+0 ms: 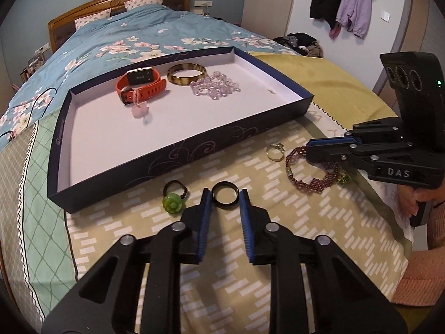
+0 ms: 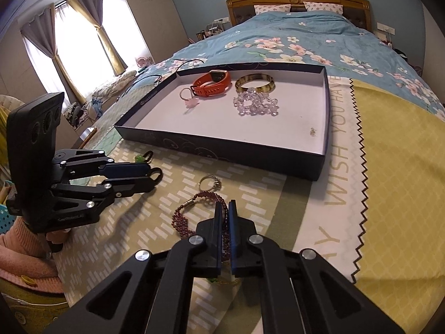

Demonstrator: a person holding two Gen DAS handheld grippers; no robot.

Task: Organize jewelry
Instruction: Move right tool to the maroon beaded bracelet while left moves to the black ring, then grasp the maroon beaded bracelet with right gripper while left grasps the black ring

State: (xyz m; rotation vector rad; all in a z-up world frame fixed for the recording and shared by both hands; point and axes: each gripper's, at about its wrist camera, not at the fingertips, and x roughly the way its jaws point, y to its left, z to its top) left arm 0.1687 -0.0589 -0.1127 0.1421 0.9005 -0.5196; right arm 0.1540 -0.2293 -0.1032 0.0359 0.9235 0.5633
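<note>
My left gripper (image 1: 225, 192) is shut on a black ring (image 1: 225, 194) that lies on the patterned cloth, one pad against each side of it. Off to the right, my right gripper (image 2: 224, 206) is shut on a dark red beaded bracelet (image 2: 183, 220), with strands of beads pinched between its pads. A dark blue tray (image 1: 180, 150) just beyond holds an orange watch (image 1: 141, 83), a tortoiseshell bangle (image 1: 186, 73), clear lilac beads (image 1: 214, 85) and a pink charm ring (image 1: 140, 110). A green flower ring (image 1: 173, 201) lies left of the black ring.
A silver ring (image 1: 275, 150) lies between the tray and the bracelet, and a small green ornament (image 1: 344, 178) sits by the bracelet's right end. A yellow blanket (image 2: 389, 167) and a floral quilt (image 1: 125, 36) cover the bed around the cloth. A pink sleeve (image 1: 422, 278) is at the right edge.
</note>
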